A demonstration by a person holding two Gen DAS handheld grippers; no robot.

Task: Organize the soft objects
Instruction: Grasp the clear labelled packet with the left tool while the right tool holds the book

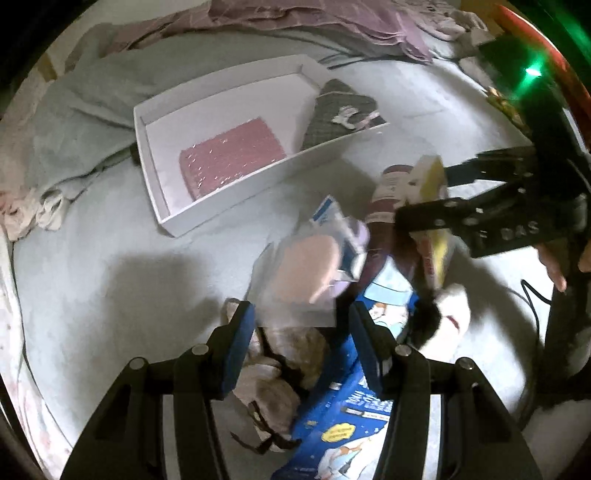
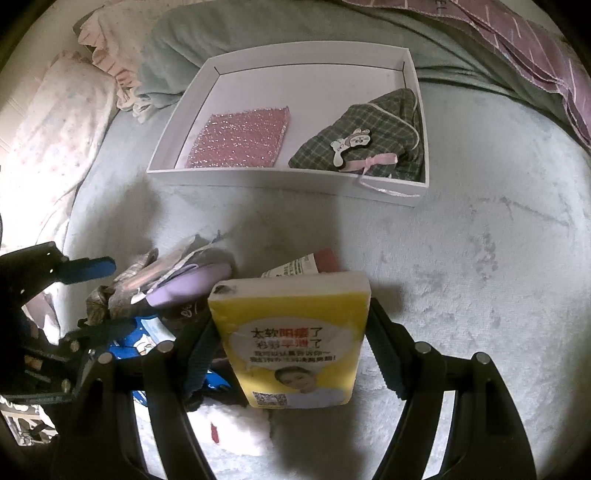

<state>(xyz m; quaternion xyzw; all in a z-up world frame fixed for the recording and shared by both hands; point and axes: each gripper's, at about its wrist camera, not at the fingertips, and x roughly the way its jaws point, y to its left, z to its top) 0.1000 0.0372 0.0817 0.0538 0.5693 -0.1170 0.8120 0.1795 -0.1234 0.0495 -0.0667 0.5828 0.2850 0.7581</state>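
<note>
A clear packet (image 1: pixel 306 273) with a peach pad and a purple piece hangs blurred between the blue pads of my left gripper (image 1: pixel 301 314), which is shut on its lower edge. In the right wrist view that packet (image 2: pixel 177 284) sticks out of the left gripper (image 2: pixel 118 295) over the pile. My right gripper (image 2: pixel 291 310) is shut on a yellow book (image 2: pixel 291 332), held upright above the bed. A white box (image 2: pixel 280 181) further back holds a pink glitter sponge (image 2: pixel 240 138) and a green plaid pouch (image 2: pixel 373 136).
Under the grippers lies a pile: tan cloth (image 1: pixel 280 365), a blue printed carton (image 1: pixel 343 424), a white plush (image 1: pixel 450 317), a maroon tube (image 1: pixel 388 195). A grey-green blanket (image 2: pixel 258 29) and purple quilt (image 2: pixel 517 37) lie behind the box, and a floral pillow (image 2: pixel 55 147) at left.
</note>
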